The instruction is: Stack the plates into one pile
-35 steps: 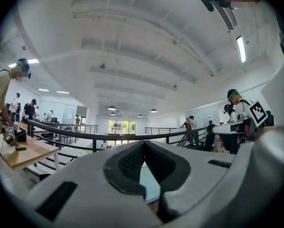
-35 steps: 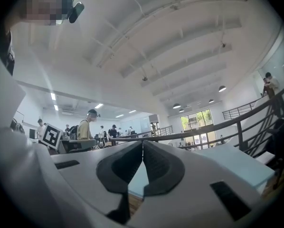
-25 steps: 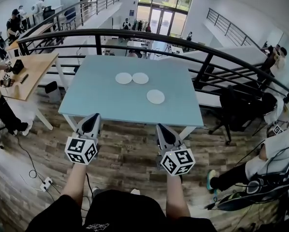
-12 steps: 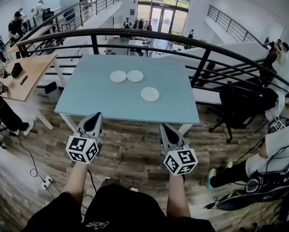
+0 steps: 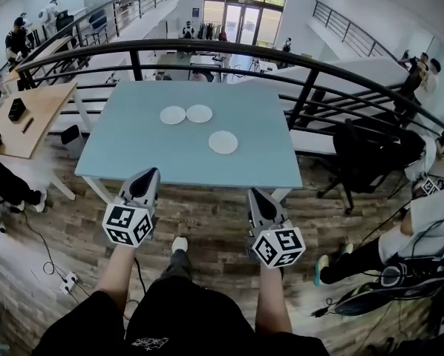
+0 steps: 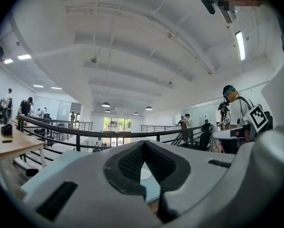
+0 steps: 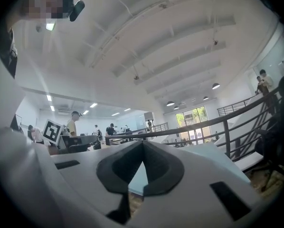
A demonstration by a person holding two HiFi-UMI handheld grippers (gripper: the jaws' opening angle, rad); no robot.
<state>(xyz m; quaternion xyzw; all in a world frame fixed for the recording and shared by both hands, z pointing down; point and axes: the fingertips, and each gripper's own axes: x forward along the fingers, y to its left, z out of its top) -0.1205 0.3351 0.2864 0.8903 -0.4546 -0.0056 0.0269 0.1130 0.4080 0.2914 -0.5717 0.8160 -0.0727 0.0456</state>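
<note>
Lying flat and face up on the light-blue table (image 5: 133,150), the three round white plates are not stacked. As discs they have no long axis and point in no particular direction. The left far plate (image 5: 173,115) and the right far plate (image 5: 200,113) sit just beside each other in a row that runs left to right across the far half of the table. The third plate (image 5: 223,142) lies apart from that pair, nearer the person and further right. No plate overlaps another.

The left claw (image 5: 149,176) and the right claw (image 5: 253,196) are short of the table's near edge, above the wood floor (image 5: 207,221). Both point level toward the table. On each claw the jaws are closed tip to tip and grip nothing. A black railing (image 5: 301,96) curves behind the table.
</note>
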